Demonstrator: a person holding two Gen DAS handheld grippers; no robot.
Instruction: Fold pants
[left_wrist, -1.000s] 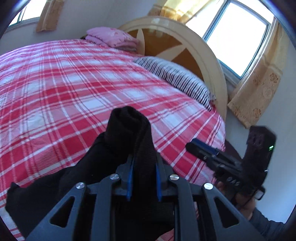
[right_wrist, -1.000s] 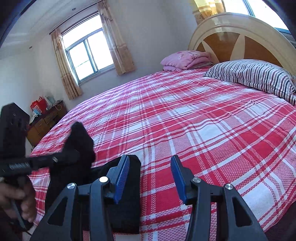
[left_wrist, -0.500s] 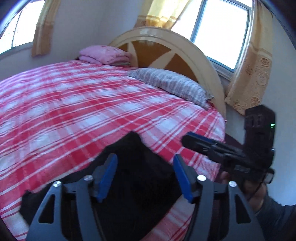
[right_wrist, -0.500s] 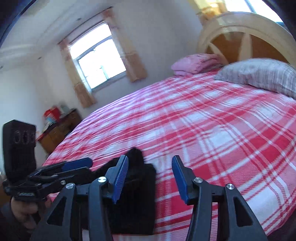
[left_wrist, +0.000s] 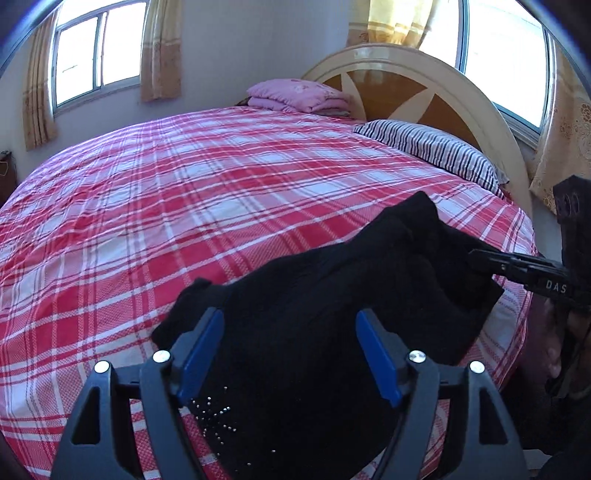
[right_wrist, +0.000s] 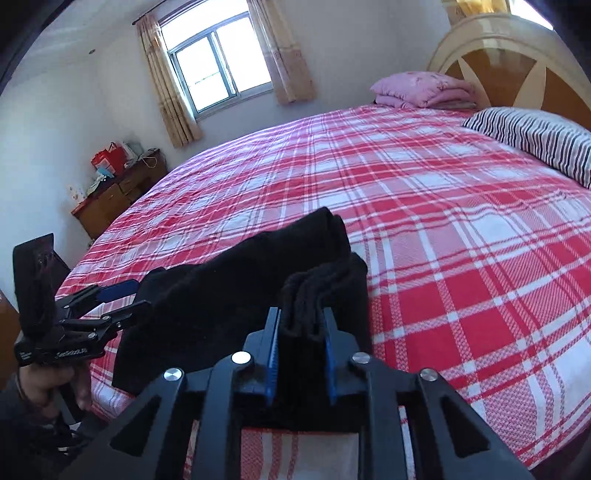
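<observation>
**Ana:** Pants (left_wrist: 332, 306) first, in the left wrist view: the black bundle lies on the plaid bedspread (left_wrist: 184, 206) near the bed's lower edge, its long axis running from lower left to right of the frame. The left gripper (left_wrist: 290, 354) has its blue pads spread, jaws opening, with the cloth lying between and below them but neither pad pressing on it.

**Ben:** And at the right edge of that frame?

**Ana:** The right gripper (left_wrist: 476, 254) bites into the bundle's right end.

**Ben:** Now the right wrist view.

**Ana:** Here the right gripper (right_wrist: 301, 328) is at lower centre, jaws closing, with a bunched fold of the pants (right_wrist: 258, 266) already pinched between the pads. The garment stretches away to the left of the frame, toward the left gripper (right_wrist: 114, 299), which sits spread at the far end with no hold on it.

**Ben:** So what decides the next move?

**Ana:** I'd judge it's that the right hand alone holds the cloth, at one end of the long axis; the left is just beside the opposite end and free to regrasp.
</observation>
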